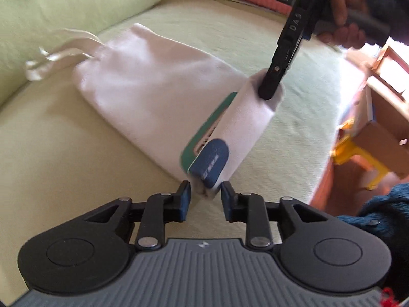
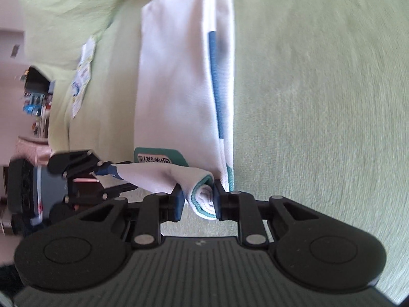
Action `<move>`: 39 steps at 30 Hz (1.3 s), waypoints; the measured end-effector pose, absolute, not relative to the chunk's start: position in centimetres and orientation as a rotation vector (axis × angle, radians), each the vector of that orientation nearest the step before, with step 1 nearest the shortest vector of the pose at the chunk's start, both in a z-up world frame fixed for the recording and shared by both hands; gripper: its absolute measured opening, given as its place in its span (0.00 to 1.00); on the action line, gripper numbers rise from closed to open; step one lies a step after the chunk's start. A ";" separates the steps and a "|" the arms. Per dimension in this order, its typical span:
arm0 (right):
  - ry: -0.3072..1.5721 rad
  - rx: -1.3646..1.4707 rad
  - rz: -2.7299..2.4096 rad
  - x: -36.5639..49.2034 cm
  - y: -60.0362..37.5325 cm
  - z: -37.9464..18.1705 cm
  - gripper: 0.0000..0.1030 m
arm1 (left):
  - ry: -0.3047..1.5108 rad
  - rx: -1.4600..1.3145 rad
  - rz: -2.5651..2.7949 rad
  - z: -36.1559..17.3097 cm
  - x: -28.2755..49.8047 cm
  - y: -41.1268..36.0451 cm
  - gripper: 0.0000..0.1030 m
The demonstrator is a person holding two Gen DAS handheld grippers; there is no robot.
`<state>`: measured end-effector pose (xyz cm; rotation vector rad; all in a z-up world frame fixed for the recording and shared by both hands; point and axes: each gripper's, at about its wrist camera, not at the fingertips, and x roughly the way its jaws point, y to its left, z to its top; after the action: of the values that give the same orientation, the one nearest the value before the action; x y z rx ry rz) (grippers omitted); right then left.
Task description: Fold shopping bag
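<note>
I have the white shopping bag (image 1: pixel 153 89) lying on the pale green bed cover (image 1: pixel 64 153), its near edge lifted and folded back over the rest of the bag. The fabric handles (image 1: pixel 58 56) trail off the bag's far end, toward the green pillow (image 1: pixel 64 5).

My left gripper (image 1: pixel 205 192) sits at the bag's nearest corner. Its jaws are narrow, with the corner of cloth and a blue printed patch (image 1: pixel 211 162) between them; I see a small gap on each side, so the pads do not seem to press it.

My right gripper (image 2: pixel 198 200) has its jaws closed on the other corner of the folded edge, where the teal-trimmed cloth bunches tight between the pads. From the left wrist camera, that gripper comes down onto the bag from above, and the hand (image 1: pixel 342 15) holding it shows beyond the bag. A wooden shelf (image 1: pixel 383 97) stands beyond the bed's edge on that side.
</note>
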<state>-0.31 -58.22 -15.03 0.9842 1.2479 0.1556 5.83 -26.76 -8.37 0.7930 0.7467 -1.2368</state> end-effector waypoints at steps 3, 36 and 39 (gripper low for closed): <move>1.269 1.016 0.113 -0.1 -58.2 -15.2 0.17 | 0.667 0.742 -1.169 -6.7 4.1 -25.7 0.23; 0.584 -0.171 -0.263 -7.9 -42.4 -11.7 0.07 | 0.679 0.627 -1.079 -10.7 3.3 -30.2 0.06; 0.581 -0.319 -0.222 -6.8 -41.2 -13.0 0.04 | 0.682 0.611 -1.073 -10.7 3.3 -30.0 0.06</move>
<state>-6.80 -41.19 -13.00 -0.3194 0.5812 -0.2218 3.32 -30.01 -10.71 0.6109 0.6818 -1.0731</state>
